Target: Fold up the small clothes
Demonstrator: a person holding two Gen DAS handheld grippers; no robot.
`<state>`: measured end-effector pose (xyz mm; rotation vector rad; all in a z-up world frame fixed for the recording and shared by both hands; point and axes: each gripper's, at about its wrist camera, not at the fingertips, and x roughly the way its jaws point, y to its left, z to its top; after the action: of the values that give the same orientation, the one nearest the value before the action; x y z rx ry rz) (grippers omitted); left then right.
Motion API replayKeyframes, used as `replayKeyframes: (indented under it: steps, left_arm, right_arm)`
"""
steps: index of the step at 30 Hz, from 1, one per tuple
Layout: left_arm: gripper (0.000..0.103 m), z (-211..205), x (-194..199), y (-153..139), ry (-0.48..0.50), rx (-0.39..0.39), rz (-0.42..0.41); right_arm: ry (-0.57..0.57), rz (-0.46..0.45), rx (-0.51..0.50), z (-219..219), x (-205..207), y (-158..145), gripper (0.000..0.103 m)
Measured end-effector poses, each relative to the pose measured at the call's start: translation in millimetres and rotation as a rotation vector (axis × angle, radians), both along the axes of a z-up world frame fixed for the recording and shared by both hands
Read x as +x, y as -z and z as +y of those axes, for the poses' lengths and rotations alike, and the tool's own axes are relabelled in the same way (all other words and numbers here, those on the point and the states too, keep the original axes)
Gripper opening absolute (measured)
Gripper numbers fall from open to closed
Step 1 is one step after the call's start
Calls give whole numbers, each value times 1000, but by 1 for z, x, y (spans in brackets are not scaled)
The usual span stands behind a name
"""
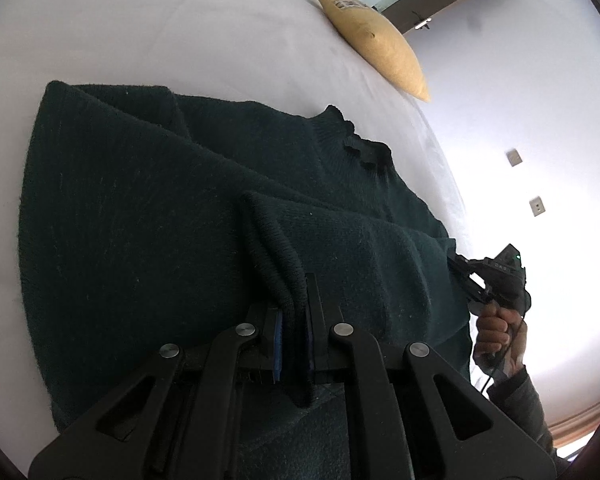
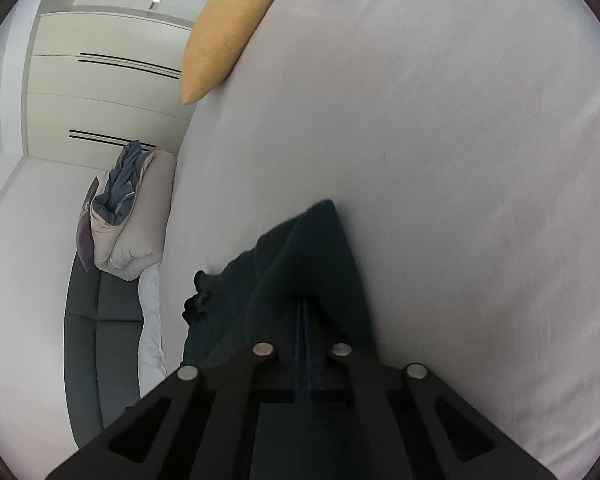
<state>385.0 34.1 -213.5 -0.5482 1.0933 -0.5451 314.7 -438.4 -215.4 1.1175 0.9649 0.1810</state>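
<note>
A dark green knit sweater [image 1: 160, 220] lies spread on a white bed [image 1: 180, 32], its collar [image 1: 352, 140] toward the far side. My left gripper [image 1: 294, 296] is shut on a ribbed cuff [image 1: 272, 240] of a sleeve folded across the body. At the sweater's right edge a hand [image 1: 496, 332] holds my right gripper [image 1: 458, 262], its tips at the fabric. In the right wrist view the right gripper [image 2: 304, 304] has its jaws pressed together, and the sweater [image 2: 320, 248] bunches in folds around the tips. The pinch point itself is dark and hard to make out.
A yellow pillow [image 1: 380, 40] [image 2: 228, 32] rests near the bed's edge. Beside the bed a grey sofa [image 2: 96, 340] carries a rolled pale duvet [image 2: 128, 220]. White sheet [image 2: 460, 160] stretches beyond the sweater. A wardrobe [image 2: 100, 80] stands behind.
</note>
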Motion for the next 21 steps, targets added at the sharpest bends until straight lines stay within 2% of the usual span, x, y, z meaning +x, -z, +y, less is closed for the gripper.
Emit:
replayKeyframes:
  steps: [3,7,11,17,18,20,21]
  left_arm:
    - [8,2,-3,0,2,-8,0]
    - [8,6,-5,3,-5,-35,11]
    - [8,6,-9,2,-10,-36,17]
    - [8,8,-13,0,-22,-39,32]
    - [9,7,-14,-1,-21,-35,29]
    - [9,7,-15,0,-23,-38,22]
    - [9,7,-15,1,-26,-43,23]
  right_arm:
    - [-13,4,5,-4,6,0,0]
    - [-50,-7,50,-5,-9,3,0]
    - [-85,-3,137,-8,-49,5,0]
    - [-118,4,141,-13,-106,-3,1]
    - [-98,5,121,-17,-115,-8,3]
    - [-51,6,67,-25,-123,-18,19]
    - [-25,-9,60,-28,-125,-26,22]
